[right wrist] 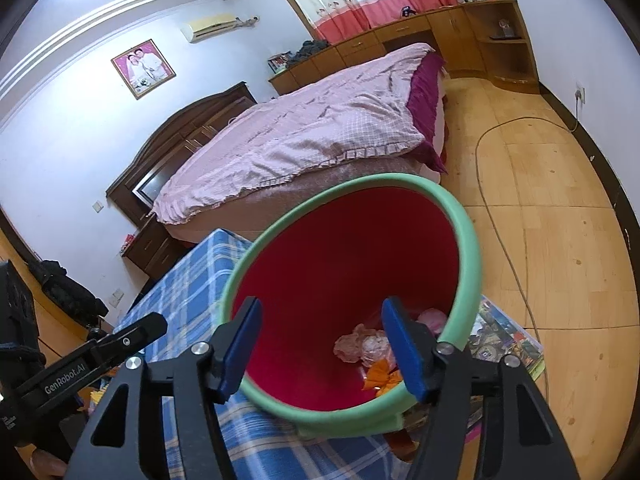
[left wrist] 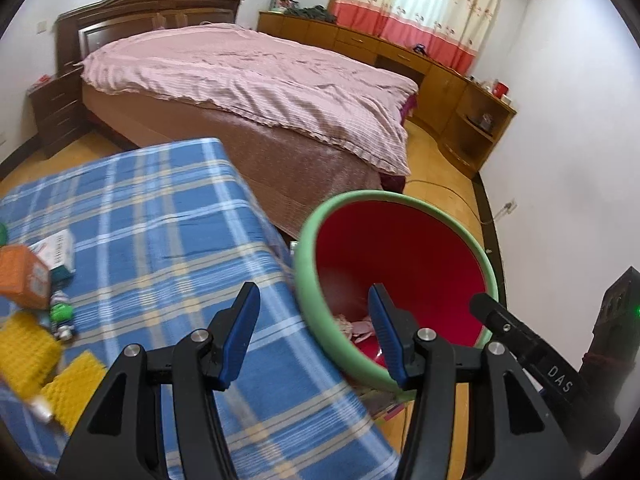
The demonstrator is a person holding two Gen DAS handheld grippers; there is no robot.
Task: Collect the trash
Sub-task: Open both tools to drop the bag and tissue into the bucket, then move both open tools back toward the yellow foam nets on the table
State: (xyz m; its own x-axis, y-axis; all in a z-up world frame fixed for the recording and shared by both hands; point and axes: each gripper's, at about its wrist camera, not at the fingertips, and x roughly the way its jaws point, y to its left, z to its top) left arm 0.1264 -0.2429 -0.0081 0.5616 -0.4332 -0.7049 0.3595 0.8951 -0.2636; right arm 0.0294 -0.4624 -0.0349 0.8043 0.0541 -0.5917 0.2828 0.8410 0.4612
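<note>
Trash still waiting on the blue plaid-covered desk (left wrist: pixel 168 240) sits at its far left edge in my left view: an orange cardboard box (left wrist: pixel 22 276), a small white carton (left wrist: pixel 60 254), a green crumpled wrapper (left wrist: pixel 61 312) and yellow waffle-textured pads (left wrist: pixel 28 356). The red plastic bin with a green foam rim (right wrist: pixel 464 248) stands just beside the desk's corner, low enough, I judge, that pieces carried off the edge fall straight in. At its bottom lie pink crumpled tissues (right wrist: pixel 362 346) and an orange scrap (right wrist: pixel 380 374), so part of the job is done.

My right tool (right wrist: pixel 330 346) hangs over the bin's mouth, blue pads well apart with nothing between them; I read that as a spot chosen for dropping. My left tool (left wrist: pixel 316 338) is about half open and empty too, straddling the rim where desk and bin meet. It points away from the leftover pile, so I expect to swing it back left for the next piece.
</note>
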